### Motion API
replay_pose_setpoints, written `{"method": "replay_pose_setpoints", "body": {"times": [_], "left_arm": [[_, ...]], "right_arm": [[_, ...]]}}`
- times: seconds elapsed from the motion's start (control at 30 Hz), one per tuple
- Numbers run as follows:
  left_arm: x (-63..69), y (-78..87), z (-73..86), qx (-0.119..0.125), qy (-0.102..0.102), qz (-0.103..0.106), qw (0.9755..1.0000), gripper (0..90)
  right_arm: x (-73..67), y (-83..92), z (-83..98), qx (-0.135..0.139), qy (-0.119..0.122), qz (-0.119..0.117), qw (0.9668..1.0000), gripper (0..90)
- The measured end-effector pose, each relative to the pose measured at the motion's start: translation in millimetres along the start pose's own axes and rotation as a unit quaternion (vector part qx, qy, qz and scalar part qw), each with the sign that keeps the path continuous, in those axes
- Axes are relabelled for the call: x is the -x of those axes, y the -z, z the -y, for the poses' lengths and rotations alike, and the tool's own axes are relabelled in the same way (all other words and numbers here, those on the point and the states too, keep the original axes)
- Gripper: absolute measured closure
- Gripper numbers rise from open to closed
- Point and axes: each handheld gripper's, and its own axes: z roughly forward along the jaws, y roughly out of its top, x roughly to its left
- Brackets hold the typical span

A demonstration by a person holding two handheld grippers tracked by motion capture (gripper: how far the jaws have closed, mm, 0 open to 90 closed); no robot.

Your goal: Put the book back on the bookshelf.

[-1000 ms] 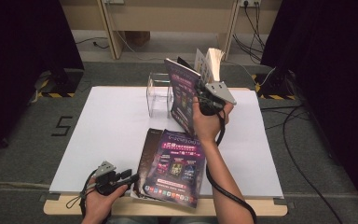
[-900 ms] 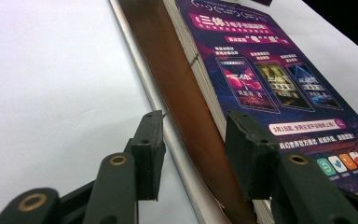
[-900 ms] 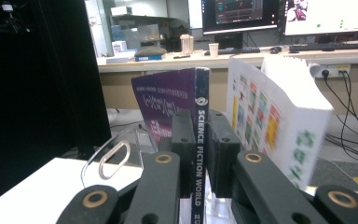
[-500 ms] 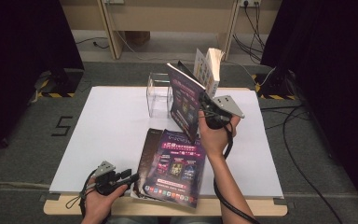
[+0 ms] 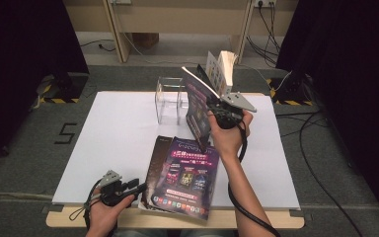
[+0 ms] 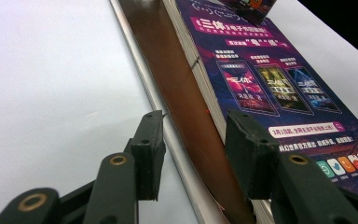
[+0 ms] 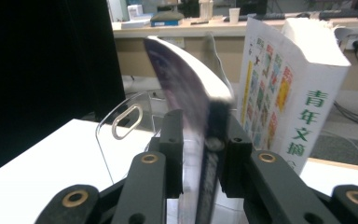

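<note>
A purple magazine [image 5: 196, 101] stands tilted above the table, its top leaning left, with my right gripper [image 5: 206, 112] on its lower part. In the right gripper view it is blurred and fills the gap between the jaws [image 7: 203, 135]; these have just been opening, and both pads still touch it. Behind it a thick white book [image 7: 303, 88] stands by a clear acrylic stand [image 5: 170, 98]. A second purple magazine [image 5: 186, 173] lies on a brown-covered one at the table's front. My left gripper [image 5: 137, 186] is open, its jaws [image 6: 193, 140] astride the brown edge [image 6: 177, 93].
The white tabletop [image 5: 113, 133] is bare to the left of the stand. Cables [image 5: 321, 148] trail over the grey floor on the right. A wooden bench [image 5: 177, 19] runs along the back, with black curtains on both sides.
The right hand shifted slightly to the right with the magazine, which now leans further with its top to the left. The left hand and the flat magazines stayed where they were.
</note>
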Motion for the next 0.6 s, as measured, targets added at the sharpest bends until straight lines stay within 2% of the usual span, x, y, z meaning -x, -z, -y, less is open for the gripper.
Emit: {"method": "replay_pose_setpoints", "body": {"times": [0.3,0.47,0.6], "left_arm": [[-0.1,-0.1,-0.1,0.001,0.001,0.0,1.0,56.7],[0.0,-1.0,0.5,-0.001,0.001,0.001,1.0,56.7],[0.6,-1.2,0.6,-0.001,0.001,0.001,1.0,56.7]], "right_arm": [[-0.4,-3.6,-8.1,-0.026,-0.004,0.005,0.9996,79.2],[-1.2,-6.6,-12.3,-0.063,-0.013,0.008,0.9979,83.6],[-1.3,-6.9,-15.3,-0.074,-0.023,0.015,0.9969,84.3]]}}
